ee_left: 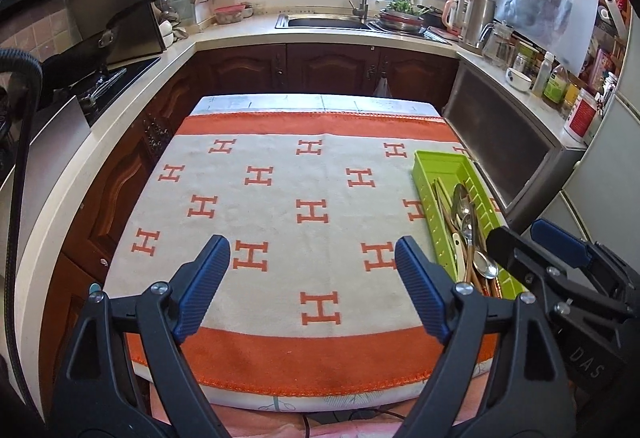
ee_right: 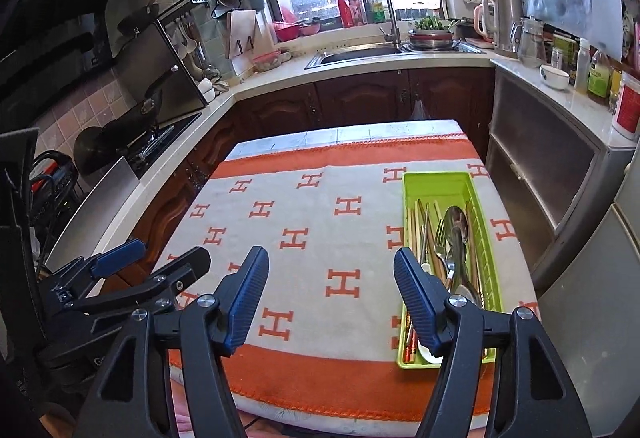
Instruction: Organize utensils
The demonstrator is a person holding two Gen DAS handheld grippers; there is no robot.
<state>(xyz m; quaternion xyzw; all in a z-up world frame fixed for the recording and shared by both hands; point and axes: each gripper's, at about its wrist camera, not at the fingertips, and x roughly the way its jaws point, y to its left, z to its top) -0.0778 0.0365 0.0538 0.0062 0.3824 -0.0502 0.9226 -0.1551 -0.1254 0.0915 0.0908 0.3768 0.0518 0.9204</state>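
Note:
A green plastic utensil tray (ee_right: 436,185) sits on the right side of the table on an orange and white cloth (ee_right: 320,238). It holds metal spoons (ee_right: 458,226), a fork (ee_right: 440,238) and wooden chopsticks (ee_right: 420,230) lying lengthwise. The tray also shows in the left wrist view (ee_left: 440,165), with spoons (ee_left: 464,213) in it. My left gripper (ee_left: 312,258) is open and empty above the cloth's near middle. My right gripper (ee_right: 330,274) is open and empty, its right finger (ee_right: 416,294) over the tray's near end. The right gripper shows in the left wrist view (ee_left: 536,238).
A U-shaped kitchen counter surrounds the table: stove and pans (ee_right: 132,133) at left, sink and tap (ee_right: 360,53) at the back, kettle (ee_right: 504,21), jug, bowl and bottles (ee_right: 596,73) at right. A grey cabinet (ee_right: 552,181) stands close to the table's right edge.

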